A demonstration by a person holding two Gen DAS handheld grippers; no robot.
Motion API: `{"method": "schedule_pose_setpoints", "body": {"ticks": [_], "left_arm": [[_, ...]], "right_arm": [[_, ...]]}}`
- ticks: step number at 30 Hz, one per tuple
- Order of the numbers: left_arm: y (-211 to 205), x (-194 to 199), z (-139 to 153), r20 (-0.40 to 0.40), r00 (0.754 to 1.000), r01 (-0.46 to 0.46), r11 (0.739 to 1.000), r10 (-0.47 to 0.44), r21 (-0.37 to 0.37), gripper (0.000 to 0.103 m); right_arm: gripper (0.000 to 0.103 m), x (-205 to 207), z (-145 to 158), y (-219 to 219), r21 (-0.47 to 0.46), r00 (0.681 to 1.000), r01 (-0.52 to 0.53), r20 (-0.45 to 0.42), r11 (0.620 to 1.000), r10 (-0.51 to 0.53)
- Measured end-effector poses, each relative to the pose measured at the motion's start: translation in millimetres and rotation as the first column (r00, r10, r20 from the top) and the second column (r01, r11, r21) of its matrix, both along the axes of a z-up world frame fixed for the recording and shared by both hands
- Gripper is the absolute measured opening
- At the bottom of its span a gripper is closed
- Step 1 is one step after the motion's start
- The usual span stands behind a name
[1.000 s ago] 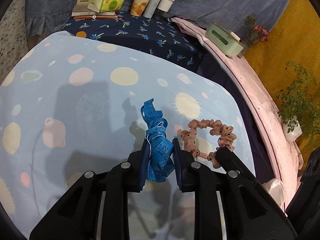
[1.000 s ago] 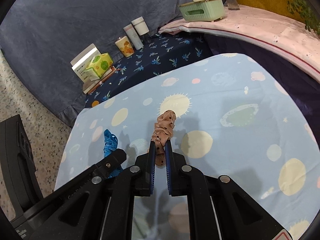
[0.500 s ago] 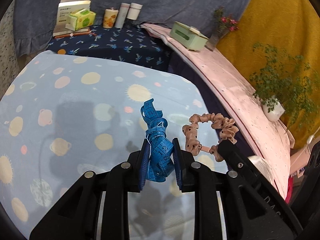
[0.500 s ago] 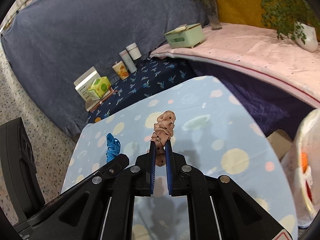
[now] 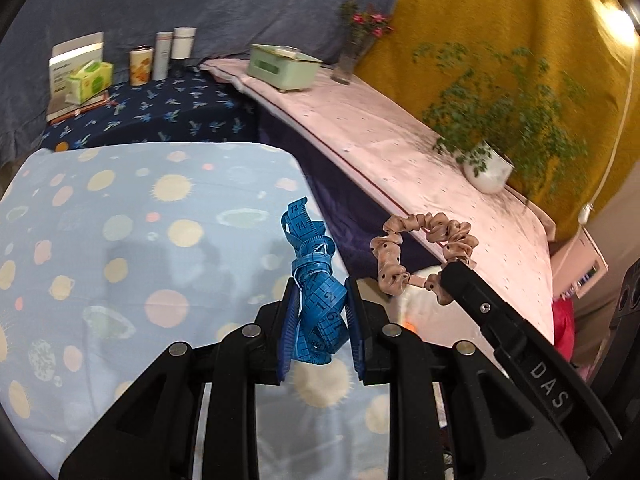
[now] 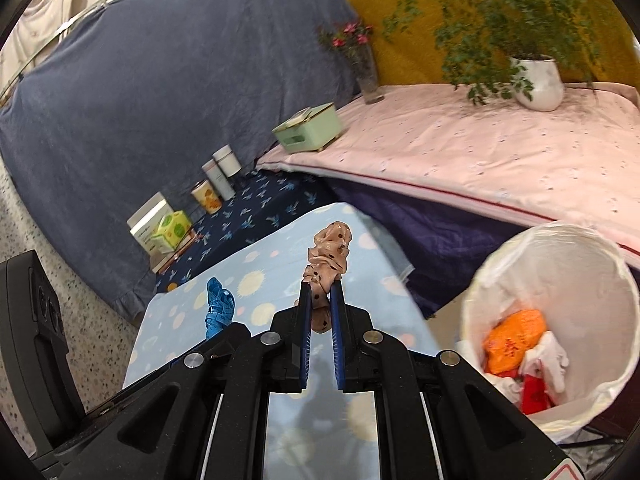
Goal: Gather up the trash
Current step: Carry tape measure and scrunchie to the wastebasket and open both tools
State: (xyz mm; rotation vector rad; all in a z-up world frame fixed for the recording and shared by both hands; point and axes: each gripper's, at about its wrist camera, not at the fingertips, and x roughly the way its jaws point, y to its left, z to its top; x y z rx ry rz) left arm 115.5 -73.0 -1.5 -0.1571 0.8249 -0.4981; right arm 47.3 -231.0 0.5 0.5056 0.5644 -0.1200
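Note:
My left gripper (image 5: 320,300) is shut on a bundled blue tape measure (image 5: 314,276), held above the right edge of the light-blue planet-print cloth (image 5: 120,240). My right gripper (image 6: 319,304) is shut on a pink dotted scrunchie (image 6: 330,256), held in the air beside the left one; the scrunchie also shows in the left wrist view (image 5: 424,248). The tape measure also shows in the right wrist view (image 6: 218,308). A white-lined trash bin (image 6: 600,268) stands low to the right, holding orange, white and red rubbish.
A pink-covered bench (image 6: 480,148) carries a green tissue box (image 6: 310,128), a flower vase (image 6: 366,76) and a potted plant (image 6: 538,80). A navy cloth (image 5: 160,112) holds cans, a box and a tissue pack (image 5: 88,80).
Both grippers have lifted and swung to the right with their loads, away from the cloth's middle. The trash bin has come into the right wrist view.

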Motion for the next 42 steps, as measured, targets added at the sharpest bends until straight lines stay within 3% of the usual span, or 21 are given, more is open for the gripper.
{"method": "schedule_pose_setpoints", "body": {"ticks": [10, 22, 24, 26, 28, 39, 42], "left_arm": [[-83, -38, 6, 0.024, 0.981, 0.192, 0.981, -0.192, 0.023, 0.022], [-171, -64, -10, 0.0, 0.917, 0.399, 0.915, -0.4, 0.052, 0.024], [-180, -65, -14, 0.001, 0.913, 0.407, 0.911, -0.408, 0.064, 0.024], [-186, -64, -18, 0.002, 0.914, 0.404, 0.912, -0.405, 0.076, 0.042], [-188, -63, -21, 0.006, 0.923, 0.384, 0.919, -0.386, 0.085, 0.052], [-167, -45, -31, 0.001, 0.954, 0.297, 0.948, -0.3, 0.115, 0.052], [-159, -43, -33, 0.008, 0.963, 0.266, 0.955, -0.27, 0.133, 0.053]], "right_arm": [[0.009, -49, -1, -65, 0.004, 0.992, 0.127, 0.011, 0.992, -0.127], [0.009, -93, -19, -136, 0.034, 0.966, 0.258, -0.007, 0.966, -0.258], [0.009, -98, -23, -146, 0.041, 0.962, 0.274, -0.012, 0.961, -0.274], [0.009, -102, -27, -153, 0.049, 0.958, 0.287, -0.016, 0.957, -0.286], [0.009, -105, -31, -159, 0.054, 0.955, 0.296, -0.022, 0.954, -0.295], [0.009, -96, -46, -166, 0.063, 0.958, 0.285, -0.051, 0.956, -0.282], [0.015, -88, -48, -161, 0.047, 0.962, 0.268, -0.06, 0.962, -0.266]]}}
